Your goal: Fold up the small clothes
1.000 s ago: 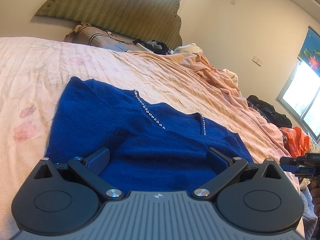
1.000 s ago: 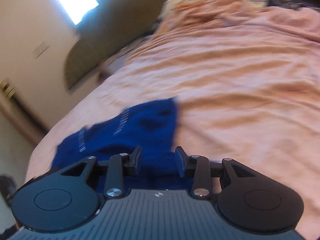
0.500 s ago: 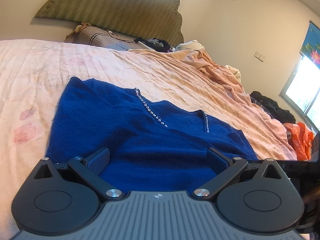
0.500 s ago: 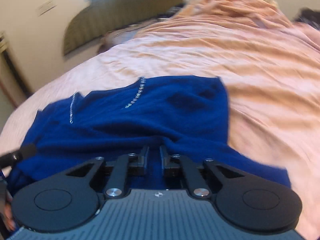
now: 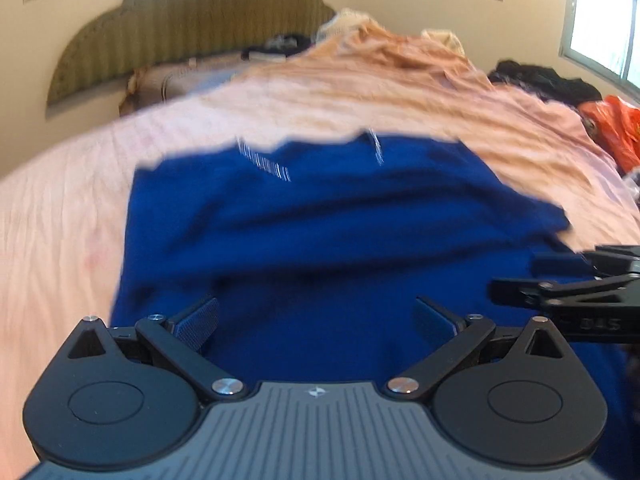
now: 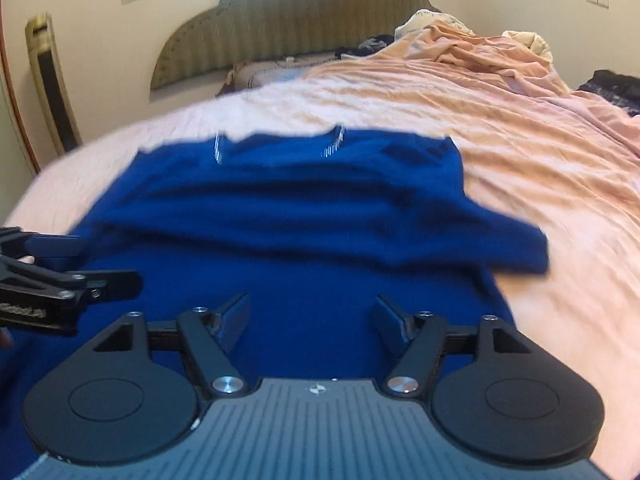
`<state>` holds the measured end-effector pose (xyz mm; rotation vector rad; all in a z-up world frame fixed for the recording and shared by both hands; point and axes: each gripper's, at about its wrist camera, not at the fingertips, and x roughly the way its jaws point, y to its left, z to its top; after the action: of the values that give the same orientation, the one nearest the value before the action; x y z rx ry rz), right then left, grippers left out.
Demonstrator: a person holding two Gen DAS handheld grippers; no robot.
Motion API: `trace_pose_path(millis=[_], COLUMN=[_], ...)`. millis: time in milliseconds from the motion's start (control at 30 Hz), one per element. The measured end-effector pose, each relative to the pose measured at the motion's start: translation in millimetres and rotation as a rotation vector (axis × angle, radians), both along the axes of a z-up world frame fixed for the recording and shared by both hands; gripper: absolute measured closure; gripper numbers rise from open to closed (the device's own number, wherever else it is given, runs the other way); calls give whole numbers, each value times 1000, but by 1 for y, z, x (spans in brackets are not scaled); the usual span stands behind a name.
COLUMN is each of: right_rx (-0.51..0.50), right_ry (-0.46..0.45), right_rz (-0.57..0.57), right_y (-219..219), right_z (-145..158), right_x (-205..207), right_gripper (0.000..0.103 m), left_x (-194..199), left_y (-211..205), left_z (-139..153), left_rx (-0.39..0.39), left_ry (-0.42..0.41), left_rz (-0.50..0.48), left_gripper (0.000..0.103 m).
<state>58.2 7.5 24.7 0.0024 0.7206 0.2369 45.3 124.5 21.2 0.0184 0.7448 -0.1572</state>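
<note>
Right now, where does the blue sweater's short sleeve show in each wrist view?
Left wrist view: the sleeve sticks out right of centre, above the right tongs entering from the right edge.
Right wrist view: the sleeve juts out right of centre onto the pink bedsheet.
Shared landmark: the olive headboard, top left of centre in both.

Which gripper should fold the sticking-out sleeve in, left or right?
Probably right. The sleeve juts out on the right gripper's side; the left gripper hangs over the sweater's opposite half. Both are open.
</note>
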Motion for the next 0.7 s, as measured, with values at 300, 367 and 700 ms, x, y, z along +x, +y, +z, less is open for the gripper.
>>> trace_pose_path(millis=[300, 367, 700], right_rx=[-46, -65, -62], right_ry=[-12, -14, -17], right_rz=[-84, -92, -78], right_y=[4, 6, -3], right_z=[-10, -13, -18], right_x=[-59, -69, -111], right_gripper=[6, 2, 0], left_x=[-75, -82, -119], left_y=[-7, -10, -12], left_z=[-17, -17, -15], left_rx=[53, 66, 74], left_ry=[20, 18, 23], left_rz=[145, 158, 169], left_gripper=[0, 0, 0])
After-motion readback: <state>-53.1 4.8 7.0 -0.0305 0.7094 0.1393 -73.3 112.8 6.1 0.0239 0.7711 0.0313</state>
